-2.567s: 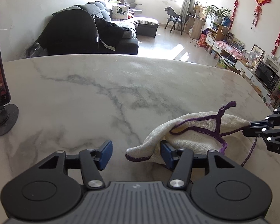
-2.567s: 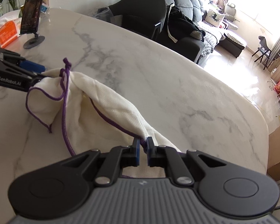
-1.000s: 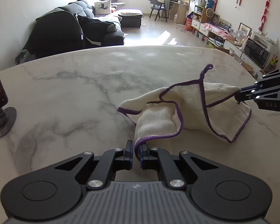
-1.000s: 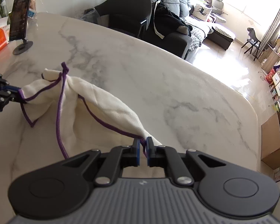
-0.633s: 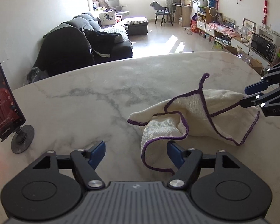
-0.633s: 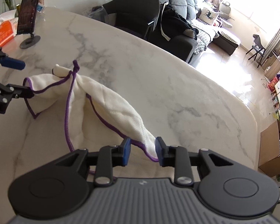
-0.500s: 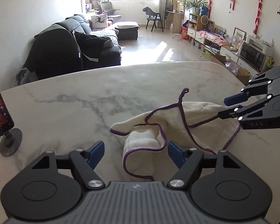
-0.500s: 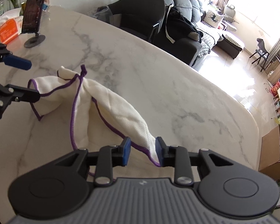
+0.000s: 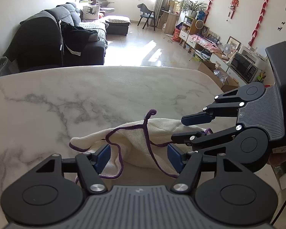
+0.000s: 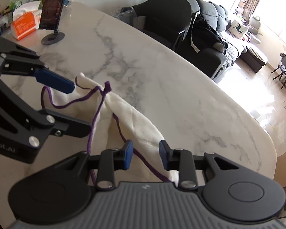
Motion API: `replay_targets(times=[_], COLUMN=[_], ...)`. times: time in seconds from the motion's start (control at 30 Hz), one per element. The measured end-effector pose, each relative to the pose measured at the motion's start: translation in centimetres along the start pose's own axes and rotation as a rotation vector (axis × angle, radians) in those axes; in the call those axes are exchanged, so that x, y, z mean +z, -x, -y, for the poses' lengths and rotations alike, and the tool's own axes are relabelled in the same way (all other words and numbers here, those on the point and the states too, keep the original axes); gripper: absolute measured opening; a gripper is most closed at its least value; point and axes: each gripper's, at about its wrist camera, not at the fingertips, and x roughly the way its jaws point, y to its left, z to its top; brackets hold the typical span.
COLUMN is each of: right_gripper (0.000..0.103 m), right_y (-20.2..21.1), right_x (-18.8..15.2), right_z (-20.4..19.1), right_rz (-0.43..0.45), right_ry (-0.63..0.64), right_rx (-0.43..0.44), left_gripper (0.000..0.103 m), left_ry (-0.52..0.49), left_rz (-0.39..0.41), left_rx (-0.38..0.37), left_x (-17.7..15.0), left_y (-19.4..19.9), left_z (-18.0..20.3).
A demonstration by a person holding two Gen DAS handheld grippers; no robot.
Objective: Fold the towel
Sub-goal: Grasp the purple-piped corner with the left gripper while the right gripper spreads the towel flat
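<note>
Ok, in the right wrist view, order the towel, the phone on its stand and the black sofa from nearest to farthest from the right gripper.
1. Towel: on the table, directly under the right gripper, whose jaws stand open.
2. Phone: far left on the table, upright on its stand.
3. Sofa: beyond the table's far edge.

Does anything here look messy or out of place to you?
Only the towel. It lies in a rumpled heap on the marble table, its purple hem wandering in loops and one corner poking up, far from a neat fold. Both tongs, left and right, stand open around it, gripping nothing. Nothing looks spilled or broken.
</note>
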Motion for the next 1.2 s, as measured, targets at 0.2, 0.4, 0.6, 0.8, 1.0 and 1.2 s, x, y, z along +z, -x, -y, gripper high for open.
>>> replay_targets(times=[0.2, 0.4, 0.6, 0.8, 1.0, 1.2], right_gripper=[0.034, 0.024, 0.004, 0.004, 0.004, 0.004], right_y=[-0.9, -1.7, -2.1, -1.6, -1.2, -1.2], right_x=[0.4, 0.4, 0.3, 0.0, -0.4, -1.0], right_z=[0.0, 0.1, 0.8, 1.6, 2.5, 3.1], right_rz=[0.005, 0.006, 0.007, 0.021, 0.002, -0.029], right_ry=[0.005, -0.009, -0.059, -0.107, -0.154, -0.188], right_rx=[0.027, 0.053, 0.049, 0.02, -0.019, -0.061], left_gripper=[0.04, 0.008, 0.005, 0.005, 0.005, 0.005], left_ry=[0.05, 0.088, 0.065, 0.055, 0.049, 0.057], left_rz=[-0.032, -0.073, -0.086, -0.097, -0.114, -0.132], left_rx=[0.016, 0.023, 0.047, 0.063, 0.086, 0.101], left_x=[0.4, -0.2, -1.1, -2.2, -3.7, -4.8], left_y=[-1.7, -2.8, -2.7, -2.0, -1.3, -0.6], left_z=[-0.3, -1.3, -1.9, -2.8, -4.2, -5.7])
